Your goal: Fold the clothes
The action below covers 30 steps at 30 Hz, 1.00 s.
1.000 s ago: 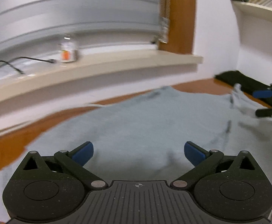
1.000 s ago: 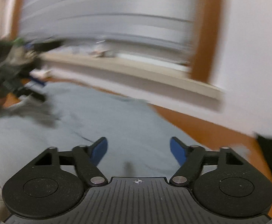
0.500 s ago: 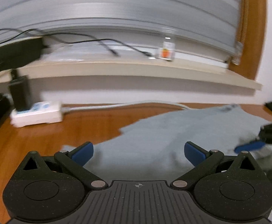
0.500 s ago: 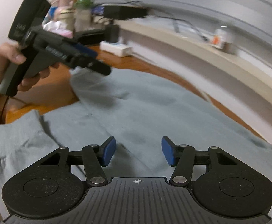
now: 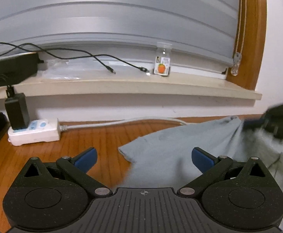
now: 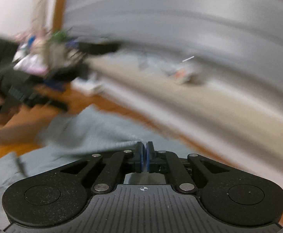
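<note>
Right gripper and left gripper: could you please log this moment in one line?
right gripper: shut on grey garment | left gripper: open, empty

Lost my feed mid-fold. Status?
Right gripper shut on grey garment. Left gripper open over its corner. Power strip nearby, clear.

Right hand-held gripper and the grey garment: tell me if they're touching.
Touching. The right wrist view shows the right hand-held gripper with its blue pads closed together on a thin strip of the grey garment pinched between them.
</note>
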Each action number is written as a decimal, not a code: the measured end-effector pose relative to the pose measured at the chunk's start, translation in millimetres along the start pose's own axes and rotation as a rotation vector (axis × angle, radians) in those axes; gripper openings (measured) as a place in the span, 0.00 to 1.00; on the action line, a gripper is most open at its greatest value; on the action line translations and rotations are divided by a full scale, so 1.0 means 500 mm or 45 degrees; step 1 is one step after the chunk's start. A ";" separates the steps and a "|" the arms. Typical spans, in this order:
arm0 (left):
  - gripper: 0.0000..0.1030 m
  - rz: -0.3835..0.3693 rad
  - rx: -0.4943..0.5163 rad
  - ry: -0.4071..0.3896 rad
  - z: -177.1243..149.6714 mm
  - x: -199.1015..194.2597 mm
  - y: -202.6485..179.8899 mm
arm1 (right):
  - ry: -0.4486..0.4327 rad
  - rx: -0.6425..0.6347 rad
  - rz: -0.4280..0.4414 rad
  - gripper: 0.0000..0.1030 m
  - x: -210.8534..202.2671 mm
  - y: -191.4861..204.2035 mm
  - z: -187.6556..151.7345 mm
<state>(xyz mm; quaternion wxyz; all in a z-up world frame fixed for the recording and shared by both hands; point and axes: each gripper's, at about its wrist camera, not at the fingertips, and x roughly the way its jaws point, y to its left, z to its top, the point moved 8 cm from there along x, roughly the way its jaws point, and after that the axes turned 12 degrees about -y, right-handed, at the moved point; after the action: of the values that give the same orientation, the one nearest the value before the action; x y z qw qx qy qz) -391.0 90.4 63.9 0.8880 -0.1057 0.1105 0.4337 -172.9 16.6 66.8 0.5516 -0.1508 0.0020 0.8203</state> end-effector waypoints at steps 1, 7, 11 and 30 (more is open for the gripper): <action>1.00 -0.001 0.002 0.006 0.001 0.004 -0.004 | -0.011 -0.004 -0.048 0.04 -0.022 -0.035 0.008; 1.00 0.007 0.042 0.035 0.004 0.030 -0.035 | -0.014 -0.031 -0.426 0.04 -0.208 -0.299 0.009; 1.00 0.001 0.076 0.025 0.017 0.040 -0.058 | 0.036 -0.115 -0.841 0.04 -0.333 -0.497 -0.013; 1.00 -0.215 0.244 0.185 -0.051 0.203 -0.325 | 0.008 0.530 -0.402 0.62 -0.257 -0.333 -0.155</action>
<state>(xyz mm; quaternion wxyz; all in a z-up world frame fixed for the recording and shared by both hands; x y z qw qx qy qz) -204.1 61.2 25.4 0.9171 -0.0604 0.2061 0.3360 41.1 -47.5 51.8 0.6921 -0.0352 0.1489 0.7054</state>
